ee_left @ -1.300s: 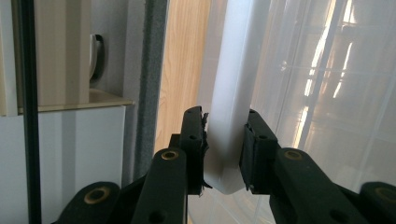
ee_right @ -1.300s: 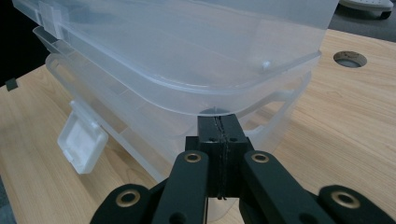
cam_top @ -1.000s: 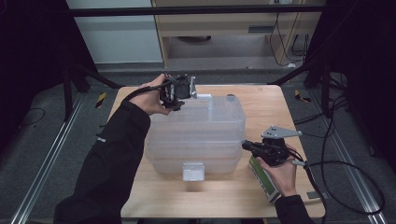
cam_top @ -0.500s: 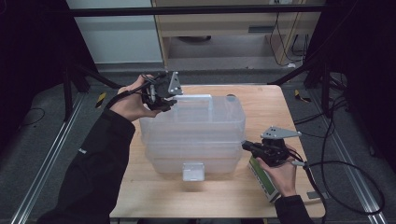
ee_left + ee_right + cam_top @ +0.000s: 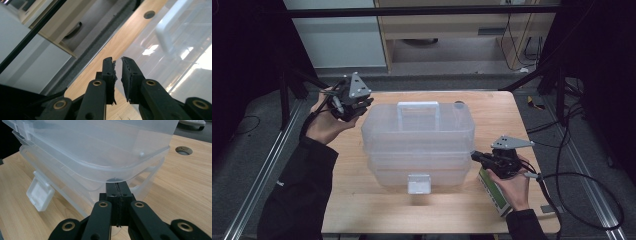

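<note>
We have drawn the left gripper (image 5: 357, 102) off the clear box (image 5: 418, 145), its empty jaws just closing to a slit with the box beside them, while the right gripper (image 5: 479, 157) holds shut jaws at the box's rim, whose contact is unclear.

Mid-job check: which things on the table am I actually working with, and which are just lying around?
In the job:
- clear plastic box, with its white handle and front latch
- right gripper, jaws shut, tips at the box's edge
- left gripper, nothing between its jaws, off the box's far left corner

Lying about:
- green and white carton under the right hand
</note>
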`<state>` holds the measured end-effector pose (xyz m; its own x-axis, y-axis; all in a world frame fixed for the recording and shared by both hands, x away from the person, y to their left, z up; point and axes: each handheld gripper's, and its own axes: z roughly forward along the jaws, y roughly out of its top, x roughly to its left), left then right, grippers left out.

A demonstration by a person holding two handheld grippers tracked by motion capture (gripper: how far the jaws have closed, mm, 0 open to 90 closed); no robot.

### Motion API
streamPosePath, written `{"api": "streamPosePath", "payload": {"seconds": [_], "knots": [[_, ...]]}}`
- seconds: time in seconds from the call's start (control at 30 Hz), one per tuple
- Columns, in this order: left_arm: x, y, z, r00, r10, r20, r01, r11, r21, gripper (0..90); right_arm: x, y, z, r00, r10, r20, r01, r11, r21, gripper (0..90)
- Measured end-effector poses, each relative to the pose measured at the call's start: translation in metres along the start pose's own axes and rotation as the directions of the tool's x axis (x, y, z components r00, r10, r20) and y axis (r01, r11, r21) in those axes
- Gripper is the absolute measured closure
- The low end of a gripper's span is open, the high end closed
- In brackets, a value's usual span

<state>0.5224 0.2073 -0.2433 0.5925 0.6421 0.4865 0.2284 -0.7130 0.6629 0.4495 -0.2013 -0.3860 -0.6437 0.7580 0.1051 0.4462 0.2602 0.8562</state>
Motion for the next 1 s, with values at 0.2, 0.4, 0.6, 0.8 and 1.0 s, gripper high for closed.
{"api": "streamPosePath", "payload": {"seconds": [0.2,0.4,0.6,0.8,1.0], "knots": [[0.003,-0.028,-0.006,0.9903,-0.123,-0.064,0.12,0.9911,-0.058,86.6,0.0,0.0,0.0,1.0,-0.003,0.003,0.003,1.0,-0.002,90.0],[-0.003,-0.062,-0.014,0.9608,-0.252,-0.116,0.237,0.9631,-0.127,89.0,0.0,0.0,0.0,1.0,-0.001,0.002,0.001,1.0,0.0,90.0],[-0.018,-0.092,-0.018,0.9376,-0.328,-0.117,0.309,0.9383,-0.156,89.3,0.0,0.0,-0.002,0.9999,-0.006,0.012,0.006,1.0,-0.006,90.0],[-0.037,-0.13,-0.013,0.9092,-0.41,-0.075,0.395,0.9057,-0.153,89.3,0.0,0.0,-0.002,0.9999,-0.006,0.011,0.006,1.0,-0.006,90.0],[-0.058,-0.151,-0.003,0.9061,-0.422,-0.033,0.416,0.9026,-0.11,89.3,0.0,0.0,-0.001,0.9999,-0.005,0.01,0.005,1.0,-0.005,90.0]]}}
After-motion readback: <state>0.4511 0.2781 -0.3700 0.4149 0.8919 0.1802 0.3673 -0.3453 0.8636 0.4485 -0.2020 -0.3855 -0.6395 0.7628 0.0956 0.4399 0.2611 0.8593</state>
